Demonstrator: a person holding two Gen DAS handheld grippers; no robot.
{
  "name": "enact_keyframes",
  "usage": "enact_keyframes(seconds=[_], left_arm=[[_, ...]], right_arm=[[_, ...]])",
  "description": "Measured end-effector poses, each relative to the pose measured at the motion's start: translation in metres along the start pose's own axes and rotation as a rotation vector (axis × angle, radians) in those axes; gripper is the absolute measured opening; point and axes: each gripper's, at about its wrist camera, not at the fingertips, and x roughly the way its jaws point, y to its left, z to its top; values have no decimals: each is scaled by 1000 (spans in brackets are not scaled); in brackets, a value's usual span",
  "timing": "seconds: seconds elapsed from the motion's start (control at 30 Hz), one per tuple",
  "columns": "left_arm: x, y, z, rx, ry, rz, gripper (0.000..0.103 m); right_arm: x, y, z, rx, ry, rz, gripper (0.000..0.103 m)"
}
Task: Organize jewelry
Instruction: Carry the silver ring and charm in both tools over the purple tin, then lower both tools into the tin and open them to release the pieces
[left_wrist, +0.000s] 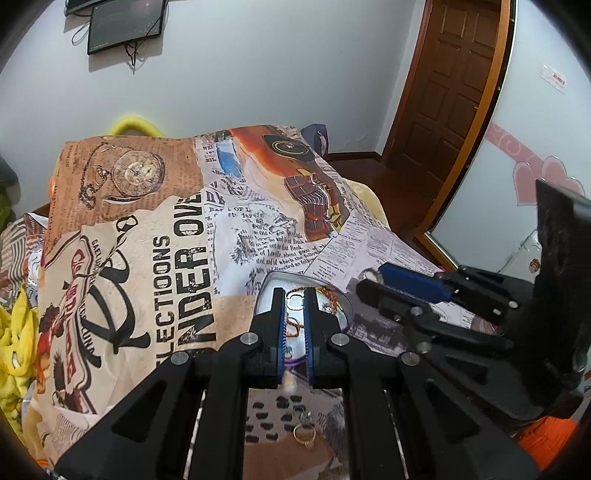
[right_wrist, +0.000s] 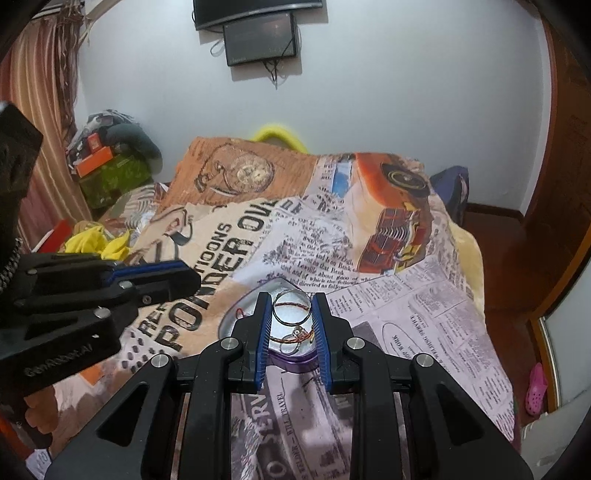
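A heart-shaped metal tin (left_wrist: 334, 295) with a purple wall (right_wrist: 295, 363) lies on a printed bedspread. In it are a silver bangle (right_wrist: 291, 307), red-orange cord bracelets (right_wrist: 291, 338) and a small silver ring. My left gripper (left_wrist: 295, 295) hovers over the tin, its jaws a narrow gap apart and empty. My right gripper (right_wrist: 291, 301) is open and empty over the tin, framing the bangle. It also shows in the left wrist view (left_wrist: 380, 280), where a silver ring sits at its tip; whether it touches is unclear. A gold ring (left_wrist: 304, 435) and a small silver piece (left_wrist: 305, 416) lie on the bedspread below my left gripper.
The bedspread (right_wrist: 424, 314) covers a raised bed with edges falling off at right. Yellow cloth (right_wrist: 96, 240) and boxes (right_wrist: 96, 158) are piled at the left. A wooden door (left_wrist: 454, 85) and a mirror (left_wrist: 498, 206) stand to the right.
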Motion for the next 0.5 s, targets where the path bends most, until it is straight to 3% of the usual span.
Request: enact_keyframes(seconds=[0.5], left_arm=[[50, 10, 0, 10, 84, -42, 7]], right_arm=[[49, -7, -2, -20, 136, 34, 20]])
